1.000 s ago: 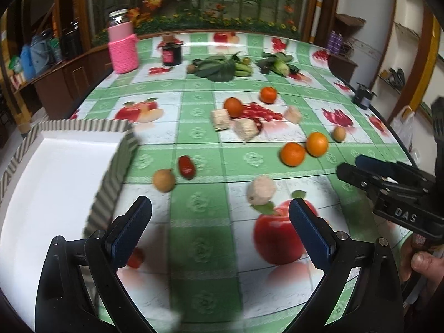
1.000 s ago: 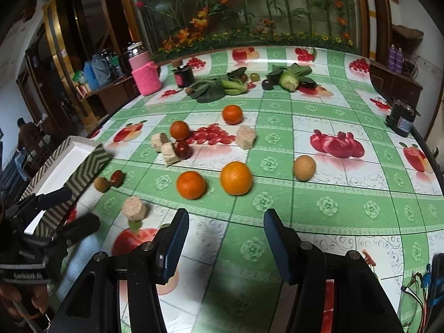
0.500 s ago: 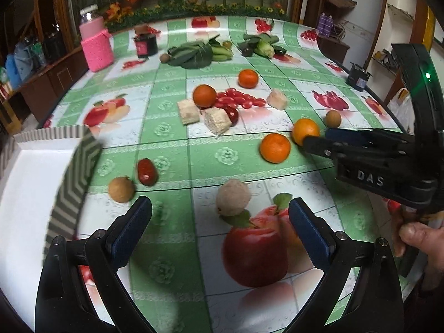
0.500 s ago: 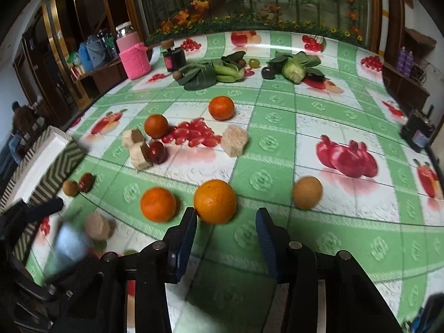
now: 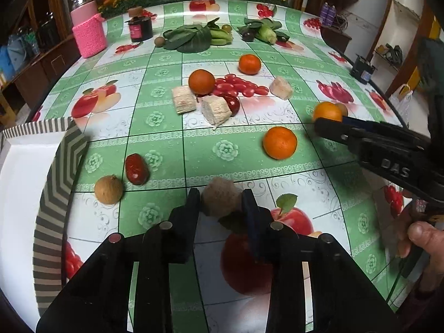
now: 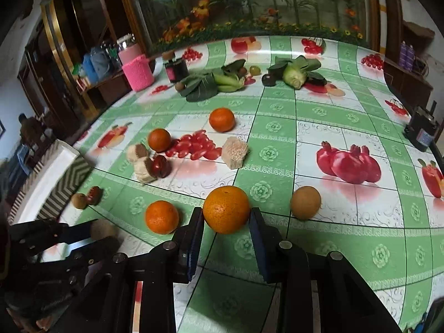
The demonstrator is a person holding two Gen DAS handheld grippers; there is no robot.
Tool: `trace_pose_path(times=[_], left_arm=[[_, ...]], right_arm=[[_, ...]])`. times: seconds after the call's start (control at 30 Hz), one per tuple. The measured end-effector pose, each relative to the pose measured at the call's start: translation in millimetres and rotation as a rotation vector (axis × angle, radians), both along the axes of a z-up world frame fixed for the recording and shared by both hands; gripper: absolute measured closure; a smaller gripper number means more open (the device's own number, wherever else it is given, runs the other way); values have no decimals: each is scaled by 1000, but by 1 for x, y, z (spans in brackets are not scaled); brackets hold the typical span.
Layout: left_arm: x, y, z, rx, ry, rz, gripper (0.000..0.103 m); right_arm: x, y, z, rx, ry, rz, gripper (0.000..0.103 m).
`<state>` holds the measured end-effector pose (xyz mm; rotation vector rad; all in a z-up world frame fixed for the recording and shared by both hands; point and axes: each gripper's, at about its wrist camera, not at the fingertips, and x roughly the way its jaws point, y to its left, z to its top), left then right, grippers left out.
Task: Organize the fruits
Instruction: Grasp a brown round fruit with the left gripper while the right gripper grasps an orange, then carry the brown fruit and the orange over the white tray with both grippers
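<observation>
My left gripper [image 5: 220, 198] is shut on a pale beige fruit chunk [image 5: 220, 199] resting on the table; it also shows in the right wrist view [image 6: 102, 229]. My right gripper [image 6: 226, 219] is shut on a large orange [image 6: 226, 209], which also shows in the left wrist view [image 5: 327, 111]. A smaller orange [image 6: 162, 217] lies just left of it. A round brown fruit [image 6: 305, 202] lies to its right. A white tray with striped walls [image 5: 59, 166] stands at the left, with a brown fruit [image 5: 108, 189] and a red date [image 5: 136, 165] beside it.
Farther back lie two more oranges [image 5: 201, 82] [image 5: 249, 64], pale cut chunks [image 5: 183, 100], and a dark red fruit [image 5: 232, 104]. Leafy greens [image 5: 191, 38], a dark jar [image 5: 140, 27] and a pink-sleeved jar [image 5: 88, 34] stand at the back. A black box [image 6: 423, 134] sits at the right edge.
Both grippers have moved forward and closed: the left one on the beige chunk, the right one on the large orange.
</observation>
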<state>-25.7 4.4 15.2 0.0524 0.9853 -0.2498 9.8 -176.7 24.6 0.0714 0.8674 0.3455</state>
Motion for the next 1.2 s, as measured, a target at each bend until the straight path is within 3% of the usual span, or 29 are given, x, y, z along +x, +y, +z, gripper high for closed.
trace_pose_path(times=[0.37,0.67,1.2], left_arm=[[-19,27,22,-47,-40,36,76],[-37,59,49,-38,-83,85,76],[-38,171,86,98,-162,304,76]], right_arm=[[-29,19,16,31,-32,38,70],[-41,64,35,51,-72,135,70],[-32,177,50,77,-74,363,70]])
